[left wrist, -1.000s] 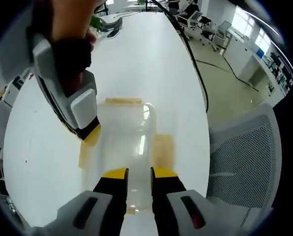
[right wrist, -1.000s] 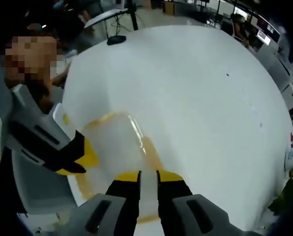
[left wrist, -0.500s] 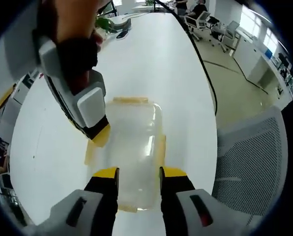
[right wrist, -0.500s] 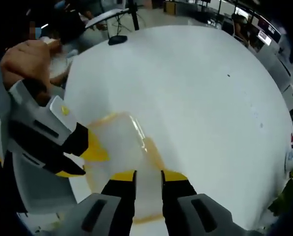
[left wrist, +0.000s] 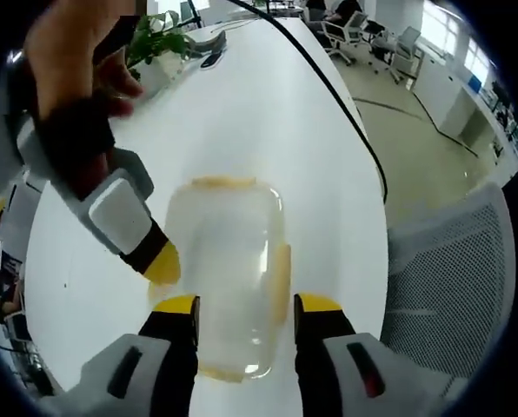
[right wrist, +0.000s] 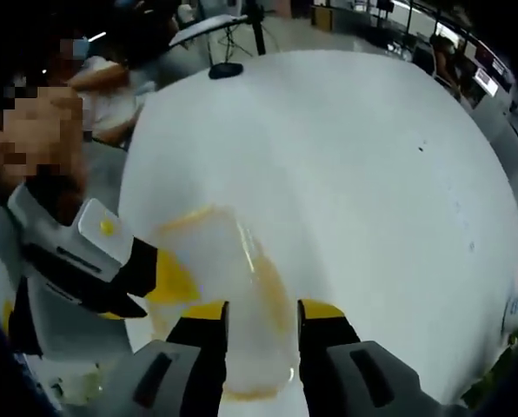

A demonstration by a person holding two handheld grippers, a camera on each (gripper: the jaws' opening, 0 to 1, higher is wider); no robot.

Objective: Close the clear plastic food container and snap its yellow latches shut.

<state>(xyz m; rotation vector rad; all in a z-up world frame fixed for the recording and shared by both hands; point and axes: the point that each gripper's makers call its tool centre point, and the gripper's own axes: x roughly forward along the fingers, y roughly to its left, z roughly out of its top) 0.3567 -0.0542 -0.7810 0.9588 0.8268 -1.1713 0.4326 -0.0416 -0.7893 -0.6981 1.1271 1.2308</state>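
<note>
No legible text or labels.

The left gripper (left wrist: 246, 306) is held above the container (left wrist: 229, 269), jaws parted. The right gripper (right wrist: 259, 313) is likewise held spread over it, one yellow-tipped jaw just beside its edge.

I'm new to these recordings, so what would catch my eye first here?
The clear food container with yellow latches lies on the white table, between the open jaws of the left gripper. The right gripper comes in at its side with its yellow tip. A mesh chair stands beside the table.
</note>
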